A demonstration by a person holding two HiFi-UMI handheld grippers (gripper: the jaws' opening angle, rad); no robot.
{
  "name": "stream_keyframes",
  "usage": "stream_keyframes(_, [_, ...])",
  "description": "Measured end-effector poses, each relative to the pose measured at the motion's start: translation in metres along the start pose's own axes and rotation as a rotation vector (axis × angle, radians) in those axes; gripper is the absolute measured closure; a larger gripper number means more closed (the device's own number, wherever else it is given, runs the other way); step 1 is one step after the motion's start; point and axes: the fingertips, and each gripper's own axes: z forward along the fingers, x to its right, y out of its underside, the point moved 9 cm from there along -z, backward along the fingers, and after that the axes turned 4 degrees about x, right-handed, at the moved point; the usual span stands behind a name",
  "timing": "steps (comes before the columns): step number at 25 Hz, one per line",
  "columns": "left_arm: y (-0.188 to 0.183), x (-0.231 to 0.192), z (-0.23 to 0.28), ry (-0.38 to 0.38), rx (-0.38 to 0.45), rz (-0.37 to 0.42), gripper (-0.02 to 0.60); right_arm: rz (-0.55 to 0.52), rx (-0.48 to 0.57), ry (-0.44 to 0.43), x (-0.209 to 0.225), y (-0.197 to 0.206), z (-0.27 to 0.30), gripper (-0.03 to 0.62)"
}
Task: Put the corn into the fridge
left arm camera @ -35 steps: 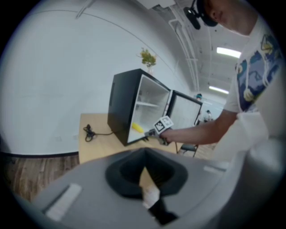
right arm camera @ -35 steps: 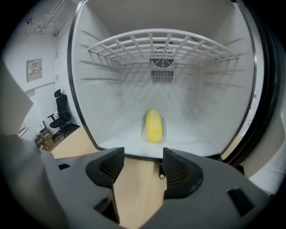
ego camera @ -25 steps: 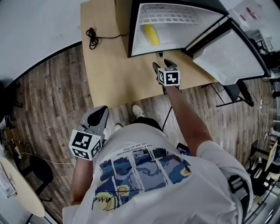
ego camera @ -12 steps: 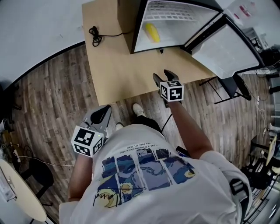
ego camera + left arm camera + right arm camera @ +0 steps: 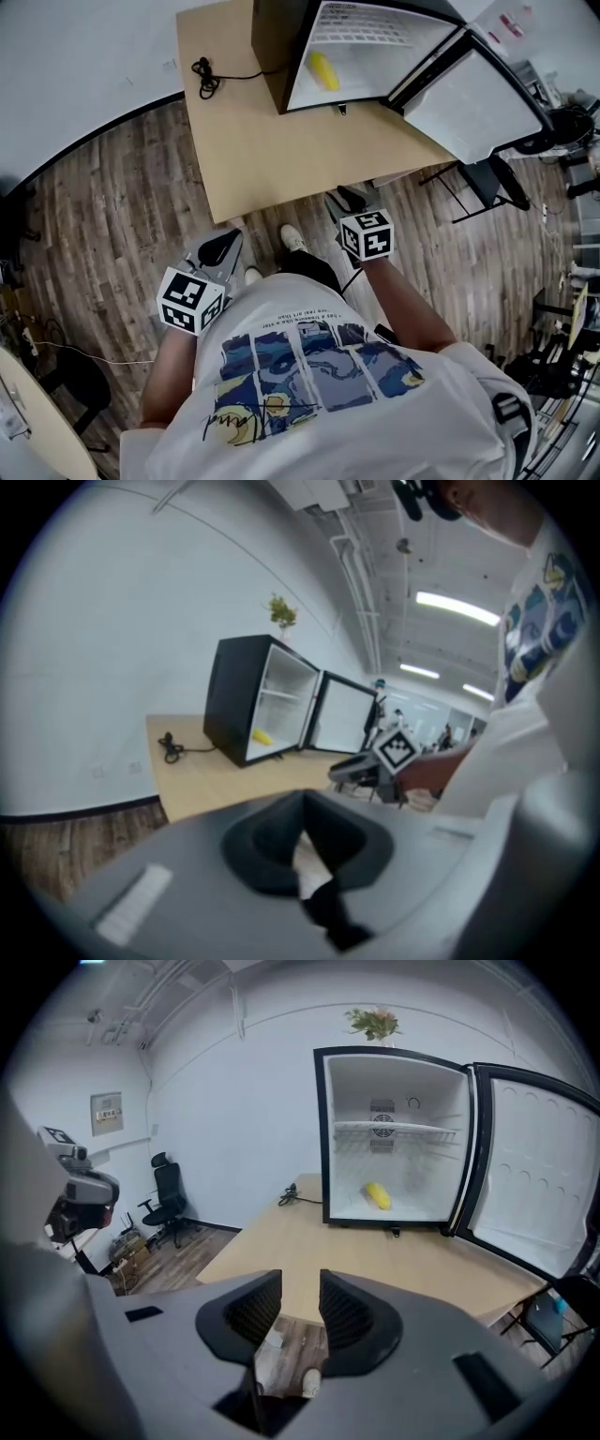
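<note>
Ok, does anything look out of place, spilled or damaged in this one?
Nothing is spilled or damaged. The one thing that stands out: the fridge has its door wide open, with the corn lying on its floor.

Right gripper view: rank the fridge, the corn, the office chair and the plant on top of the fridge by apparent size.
1. fridge, largest
2. office chair
3. plant
4. corn, smallest
The chair stands farther off than the fridge, so this is apparent size only.

A: What is the room like?
B: White walls (image 5: 244, 1101), a wood-plank floor (image 5: 112, 206), strip lights (image 5: 459, 608) on the ceiling. A pale wooden desk (image 5: 262, 141) stands by the wall; a black office chair (image 5: 167, 1206) sits further off.
</note>
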Motion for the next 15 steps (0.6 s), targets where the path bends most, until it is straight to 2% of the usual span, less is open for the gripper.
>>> stream_keyframes(5, [0.007, 0.006, -0.006, 0.014, -0.002, 0.004, 0.572, -0.018, -0.008, -0.067, -0.030, 0.006, -0.022, 0.544])
stream_keyframes(15, [0.010, 0.006, -0.020, 0.002, 0.005, 0.014, 0.572, -0.068, 0.010, -0.108, -0.056, 0.001, -0.038, 0.566])
